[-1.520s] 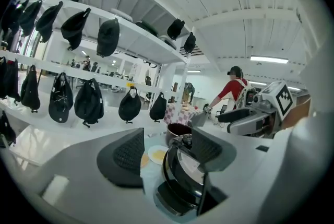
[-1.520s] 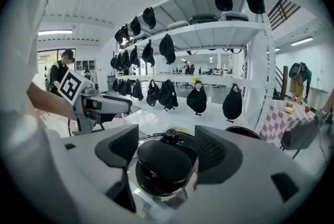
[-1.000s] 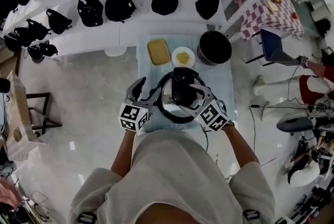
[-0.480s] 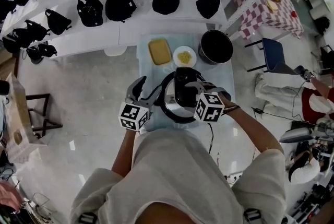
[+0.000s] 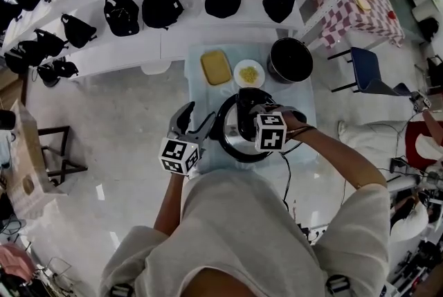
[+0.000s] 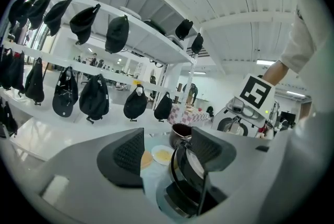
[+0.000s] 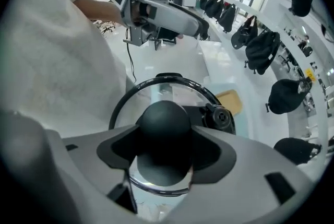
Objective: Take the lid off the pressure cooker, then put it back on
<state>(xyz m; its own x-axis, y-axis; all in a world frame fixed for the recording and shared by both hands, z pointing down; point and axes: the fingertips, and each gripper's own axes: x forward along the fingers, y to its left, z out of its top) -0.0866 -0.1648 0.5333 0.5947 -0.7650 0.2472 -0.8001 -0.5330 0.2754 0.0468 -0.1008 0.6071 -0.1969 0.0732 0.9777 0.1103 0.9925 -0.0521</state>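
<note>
One pressure cooker (image 5: 232,145) is seen on the blue-clothed table (image 5: 199,91), its one glass lid (image 7: 156,88) lying on it. One yellow dish (image 5: 217,67), one plate (image 5: 249,73) and one black pot (image 5: 289,60) are set behind. Of two grippers, the left gripper (image 6: 167,150) is held released beside the cooker, unmoved. The right gripper (image 7: 166,140), brought from the cooker's side to above it, has just been closing and is clenched on the lid's knob (image 7: 164,116)

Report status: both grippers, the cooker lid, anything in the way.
Left gripper open, empty, beside the cooker. Right gripper jaws just closing, pads on the lid knob. Lid on the cooker. Nothing blocks the knob.
</note>
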